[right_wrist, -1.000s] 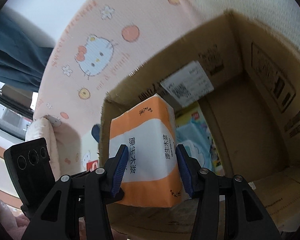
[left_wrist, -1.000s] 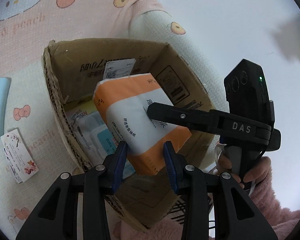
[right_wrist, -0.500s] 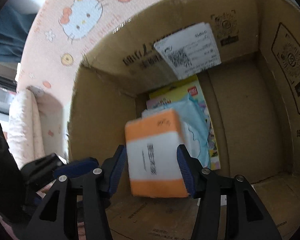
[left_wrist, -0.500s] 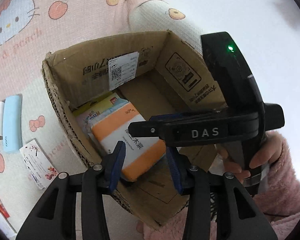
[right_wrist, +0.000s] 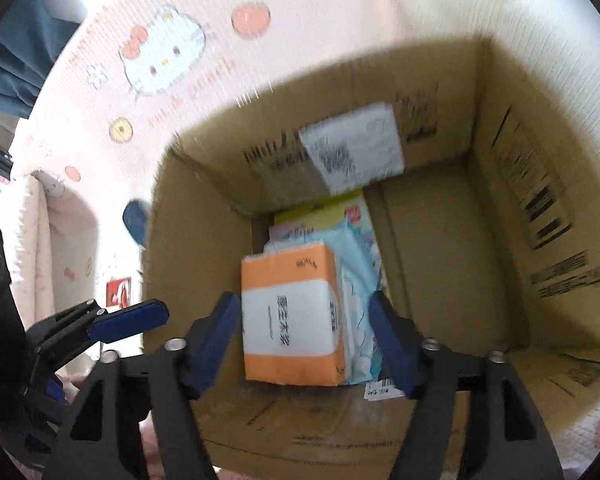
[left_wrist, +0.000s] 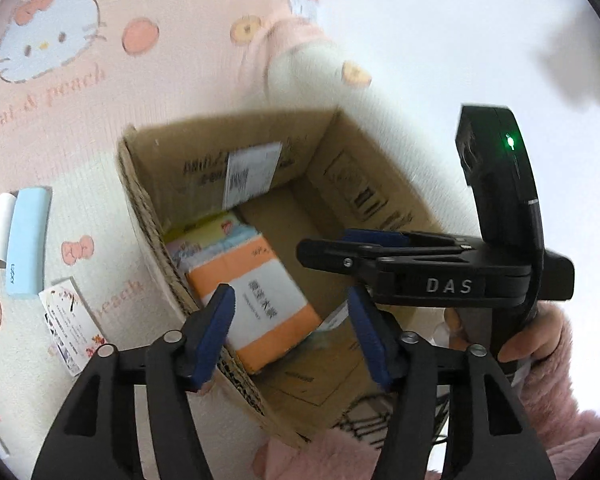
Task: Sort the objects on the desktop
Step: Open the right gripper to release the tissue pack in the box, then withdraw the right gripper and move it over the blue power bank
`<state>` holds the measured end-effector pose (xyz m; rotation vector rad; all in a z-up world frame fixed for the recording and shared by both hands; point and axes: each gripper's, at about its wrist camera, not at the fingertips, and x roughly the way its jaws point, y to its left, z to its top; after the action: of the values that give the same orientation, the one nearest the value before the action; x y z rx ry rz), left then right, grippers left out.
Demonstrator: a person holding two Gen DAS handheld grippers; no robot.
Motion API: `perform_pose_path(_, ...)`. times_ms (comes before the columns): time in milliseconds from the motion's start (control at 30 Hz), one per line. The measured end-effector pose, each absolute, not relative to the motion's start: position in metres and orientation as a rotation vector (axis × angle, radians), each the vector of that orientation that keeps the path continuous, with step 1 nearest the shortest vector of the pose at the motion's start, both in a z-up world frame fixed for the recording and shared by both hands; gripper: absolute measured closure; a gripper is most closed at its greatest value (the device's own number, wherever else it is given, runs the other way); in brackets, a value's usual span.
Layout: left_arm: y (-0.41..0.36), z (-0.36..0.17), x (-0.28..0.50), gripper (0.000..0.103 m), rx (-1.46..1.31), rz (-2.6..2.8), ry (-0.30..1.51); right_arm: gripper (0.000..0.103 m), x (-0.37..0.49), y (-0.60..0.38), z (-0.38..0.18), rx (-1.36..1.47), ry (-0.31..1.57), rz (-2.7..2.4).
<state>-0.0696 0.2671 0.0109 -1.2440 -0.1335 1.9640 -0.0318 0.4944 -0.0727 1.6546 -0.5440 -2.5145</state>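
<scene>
An orange-and-white tissue pack (left_wrist: 256, 304) (right_wrist: 292, 316) lies inside the open cardboard box (left_wrist: 148, 184) (right_wrist: 540, 208), on top of light blue and yellow packets (right_wrist: 356, 248). My left gripper (left_wrist: 292, 332) hovers over the box's near-left wall, its jaws opening, with nothing pressed between the blue pads. My right gripper (right_wrist: 306, 340) hangs above the pack, its jaws opening too, pads clear of the pack on both sides. In the left wrist view the right gripper (left_wrist: 420, 260) reaches across the box, held by a hand in a fluffy pink sleeve (left_wrist: 548, 360).
Left of the box on the pink cartoon mat (left_wrist: 60, 80) lie a light blue case (left_wrist: 28, 240), a white tube (left_wrist: 0, 224) and a printed card (left_wrist: 70, 324). A red-and-white item (right_wrist: 118, 292) and a dark blue object (right_wrist: 134, 220) lie beyond the box's left wall.
The tissue pack, held up between both grippers a second ago, has dropped into the box. Both grippers have spread their jaws wide and lifted slightly away from it.
</scene>
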Motion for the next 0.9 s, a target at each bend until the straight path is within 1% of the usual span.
perform_pose_path(100,0.253,0.026,-0.064,0.034,-1.165,2.011,-0.173,0.029,-0.026,0.487,-0.047,1.594,-0.485,-2.605)
perform_pose_path(167,0.244,0.036,-0.06,0.033,-1.105,2.032,-0.186,0.025,-0.021,0.478,-0.029,1.556,-0.424,-2.661)
perform_pose_path(267,0.234,0.048,-0.052,0.031,-1.03,2.071,-0.161,0.02,-0.016,0.468,-0.011,1.512,-0.37,-2.725)
perform_pose_path(333,0.228,0.053,-0.048,0.031,-0.985,2.099,-0.141,0.019,-0.012,0.464,-0.003,1.487,-0.366,-2.746)
perform_pose_path(467,0.218,0.054,-0.046,0.031,-0.978,2.108,-0.144,0.019,-0.006,0.458,0.007,1.469,-0.41,-2.756)
perform_pose_path(633,0.189,0.045,-0.049,0.031,-1.004,2.126,-0.199,0.019,-0.007,0.438,0.007,1.498,-0.382,-2.747)
perform_pose_path(733,0.158,0.039,-0.053,0.031,-1.023,2.168,-0.234,0.019,-0.013,0.418,0.002,1.514,-0.373,-2.715)
perform_pose_path(767,0.148,0.037,-0.055,0.031,-1.036,2.179,-0.25,0.019,-0.016,0.411,0.001,1.515,-0.369,-2.705)
perform_pose_path(900,0.093,0.024,-0.065,0.031,-1.103,2.206,-0.409,0.019,-0.03,0.369,-0.002,1.499,-0.308,-2.662)
